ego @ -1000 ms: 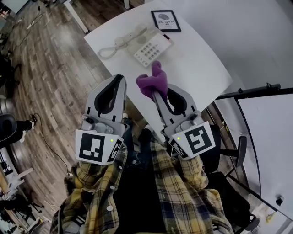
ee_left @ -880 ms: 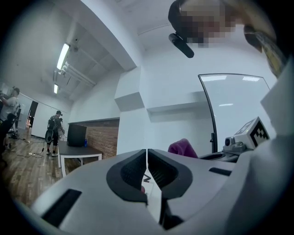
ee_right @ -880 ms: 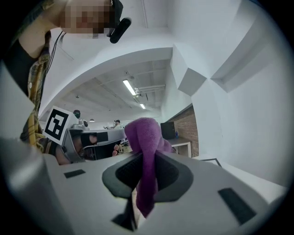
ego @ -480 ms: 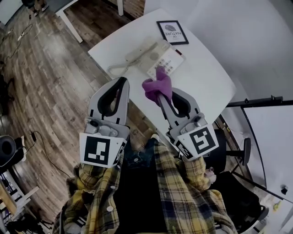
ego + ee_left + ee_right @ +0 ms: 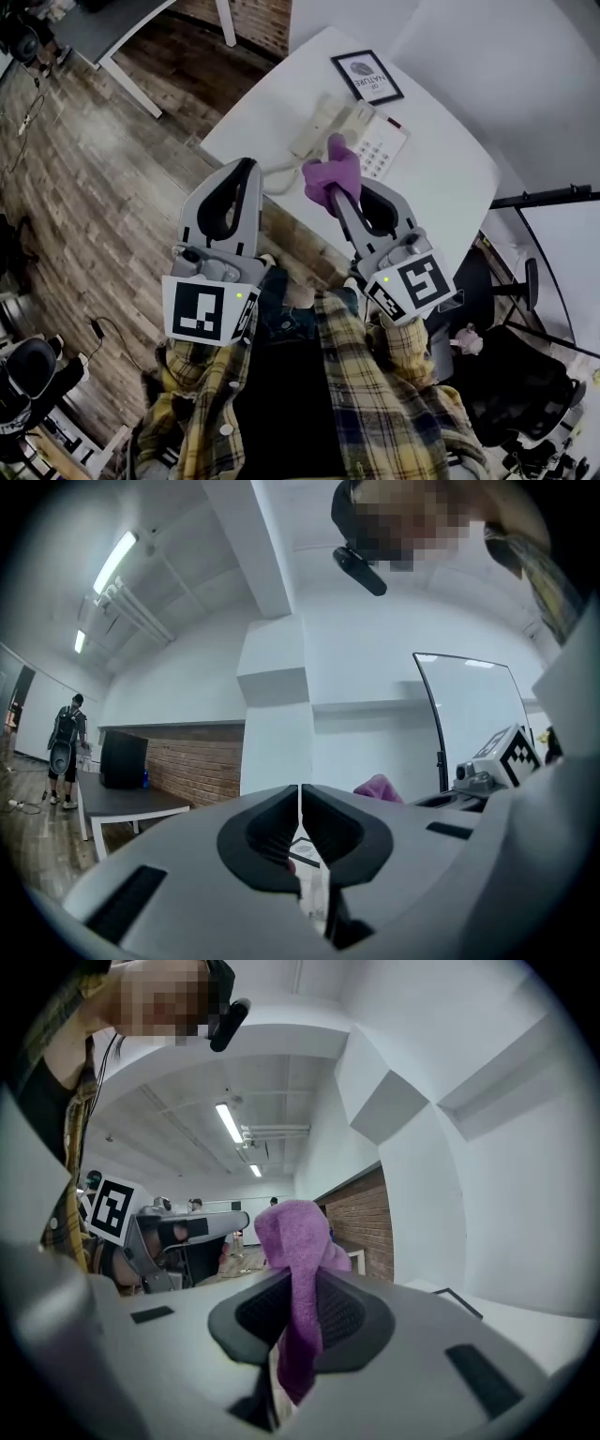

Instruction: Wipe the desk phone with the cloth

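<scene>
While the wiping has not yet begun, a person in a yellow plaid shirt stands at the near corner of a white bench [image 5: 441,187] with a tool in each hand, seen from above.

The right hand-held gripper [image 5: 343,195] is clenched on a purple cloth [image 5: 332,174]. Its own view shows the cloth [image 5: 296,1241] pinched between the two jaws, with a bunched tuft above them and a tail hanging below.

The left hand-held gripper [image 5: 247,171] carries nothing. Its own view shows the jaws [image 5: 300,803] pressed together with only a hairline gap between them. It hovers over the bench's near left edge and the wooden floor [image 5: 103,178].

A pale desk phone [image 5: 361,139] lies on the bench just beyond the cloth, with its handset on the left and its keypad on the right. A coiled cord [image 5: 277,176] loops out toward the near edge. A small framed picture [image 5: 367,77] lies farther back, apart from the phone.

From above, the cloth overlaps the phone's near edge, but I cannot tell whether they touch.

This looks like the approach step, bringing the cloth to the phone. The next move probably calls for lowering the tuft flat onto the phone and sweeping it across the keypad and handset. Light pressure would keep the handset seated in its cradle, and the free left tool could steady the phone.
</scene>
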